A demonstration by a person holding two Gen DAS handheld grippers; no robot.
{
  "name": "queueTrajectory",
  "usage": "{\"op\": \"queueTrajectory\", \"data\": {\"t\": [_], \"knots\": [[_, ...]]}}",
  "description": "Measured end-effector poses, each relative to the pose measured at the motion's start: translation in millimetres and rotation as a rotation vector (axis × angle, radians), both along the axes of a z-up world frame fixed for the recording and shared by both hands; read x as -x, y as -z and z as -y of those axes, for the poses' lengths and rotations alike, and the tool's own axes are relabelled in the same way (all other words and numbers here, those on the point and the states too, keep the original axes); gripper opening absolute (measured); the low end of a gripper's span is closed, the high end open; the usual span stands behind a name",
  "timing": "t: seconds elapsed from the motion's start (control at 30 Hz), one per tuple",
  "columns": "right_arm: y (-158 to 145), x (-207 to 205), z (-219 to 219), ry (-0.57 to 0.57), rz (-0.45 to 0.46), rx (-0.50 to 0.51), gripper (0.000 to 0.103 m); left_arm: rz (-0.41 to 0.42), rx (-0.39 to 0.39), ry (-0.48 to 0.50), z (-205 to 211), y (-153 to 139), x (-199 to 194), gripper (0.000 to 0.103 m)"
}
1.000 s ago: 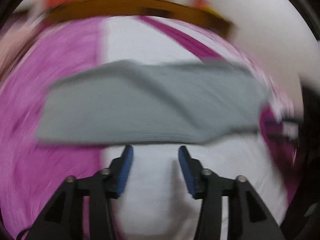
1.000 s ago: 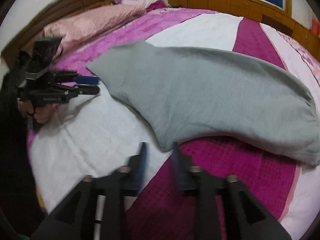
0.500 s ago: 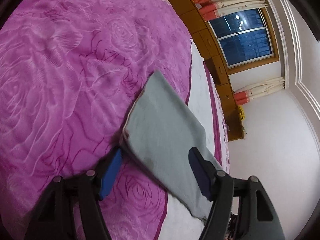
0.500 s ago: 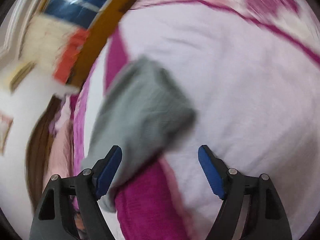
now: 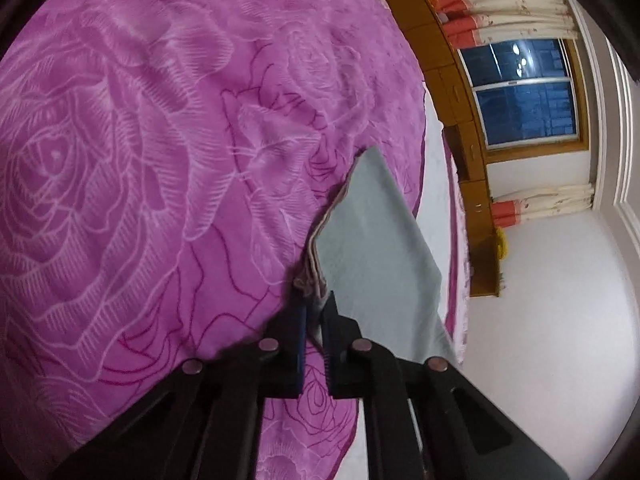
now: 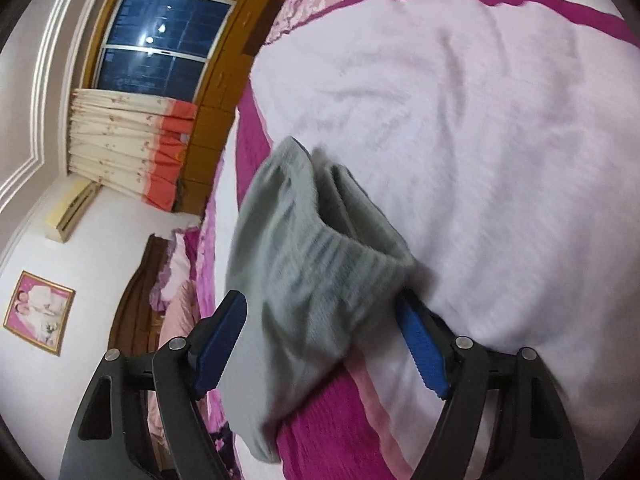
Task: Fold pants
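Across the bed: one magenta bedspread with a white rose-outline print [image 5: 160,168], adjoining a pale lilac-white fleecy panel [image 6: 500,140] edged in dark magenta.

On the bedspread: one pair of soft grey knit pants [image 5: 372,248], folded lengthwise into a long flat strip. Layered hem edges, pale pinkish inside, show at the near end in the left wrist view. In the right wrist view the same pants [image 6: 312,272] show a gathered, ribbed waistband, bunched and slightly blurred.

Left claw [image 5: 314,312]: black frame, blue pads; its jaws have just been closing and now pinch the stacked hem edges at the near corner of the strip, which runs away from the claw toward the window.

Right claw [image 6: 320,336]: same build; blue fingers [image 6: 420,348] spread wide, one at each side of the waistband. Whether the right-hand pad touches the cloth cannot be told; the left-hand pad stands just beside it.

Room: dark night window in a wooden frame [image 6: 160,44], cream curtains with orange-red bands [image 6: 128,140], wooden cabinetry [image 5: 452,92], white walls, one framed pink picture [image 6: 38,312].
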State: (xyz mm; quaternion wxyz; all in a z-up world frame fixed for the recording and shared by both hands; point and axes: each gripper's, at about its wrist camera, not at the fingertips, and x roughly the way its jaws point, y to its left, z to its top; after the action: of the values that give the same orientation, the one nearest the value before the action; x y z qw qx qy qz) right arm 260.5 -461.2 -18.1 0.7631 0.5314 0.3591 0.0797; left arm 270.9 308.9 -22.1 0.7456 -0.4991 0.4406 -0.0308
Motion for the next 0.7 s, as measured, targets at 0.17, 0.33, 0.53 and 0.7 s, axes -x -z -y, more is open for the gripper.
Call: {"op": "queueTrajectory", "data": {"t": [0.17,0.33,0.53,0.7], "knots": [[2.3,-12.0,0.9,0.05,-0.009,0.023,0.03,0.009,-0.049,0.013,9.4,-10.7,-10.2,0.005],[5.4,-16.4,9.7,0.037,-0.069,-0.062,0.009,-0.011,-0.041,0.021,11.3,-19.1,-25.3,0.005],[-35.4,-21.2,16.6,-0.014,-0.066,-0.064,0.007,0.021,-0.008,0.021,7.9,-47.1,-24.3,0.005],[-64.8,-10.5,28.9,0.018,-0.076,-0.049,0.007,0.048,-0.054,0.086,19.1,-79.2,-12.7,0.005]]}}
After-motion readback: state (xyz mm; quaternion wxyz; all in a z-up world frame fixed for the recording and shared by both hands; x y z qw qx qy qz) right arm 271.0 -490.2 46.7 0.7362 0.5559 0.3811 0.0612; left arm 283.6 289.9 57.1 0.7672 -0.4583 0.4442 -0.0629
